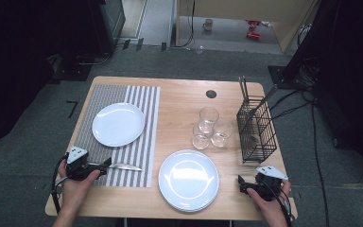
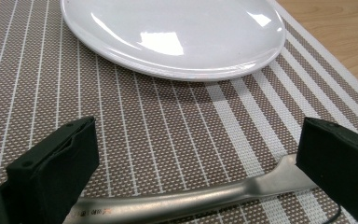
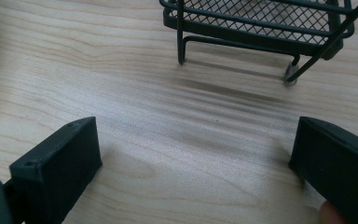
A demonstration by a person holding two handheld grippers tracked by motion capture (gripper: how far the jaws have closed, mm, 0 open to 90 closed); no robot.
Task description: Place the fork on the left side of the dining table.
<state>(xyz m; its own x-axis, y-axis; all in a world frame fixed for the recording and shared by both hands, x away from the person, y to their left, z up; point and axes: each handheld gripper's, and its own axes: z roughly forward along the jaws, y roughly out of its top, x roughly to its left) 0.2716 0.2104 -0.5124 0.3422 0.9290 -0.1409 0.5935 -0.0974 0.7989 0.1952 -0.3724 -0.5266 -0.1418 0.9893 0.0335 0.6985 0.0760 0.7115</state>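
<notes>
Both forearms come up from the near edge of the wooden table (image 1: 179, 101), each hand holding a gripper. Taking the striped placemat (image 1: 144, 106) as the landmark: the left gripper (image 1: 108, 163) sits over the mat's near edge, pointing across it toward the table's middle. Its jaws stand wide apart and press on nothing. A metal knife (image 1: 123, 166) lies flat on the mat's near right corner, blade pointing away from the gripper. In the left gripper view the knife (image 2: 186, 200) lies crosswise between the two black jaws on the woven mat (image 2: 158, 126); whether its handle touches either jaw cannot be told.

One white plate (image 1: 118, 124) rests on the mat, beyond the knife and well apart from it; in the left gripper view this plate (image 2: 177, 32) lies just past the jaws.

Right of the mat, on bare wood, sits a stack of white plates (image 1: 188, 179). Farther right and toward the far side stand three clear glasses (image 1: 209, 128), close together. Beyond them, well away from the mat, is a black wire basket (image 1: 256, 130) with utensils standing in it.

The right gripper (image 1: 240, 182) rests at the table's near right corner, far from the mat, just right of the plate stack. Its jaws are spread with only bare wood between them, and the basket's foot (image 3: 182, 46) lies ahead.
</notes>
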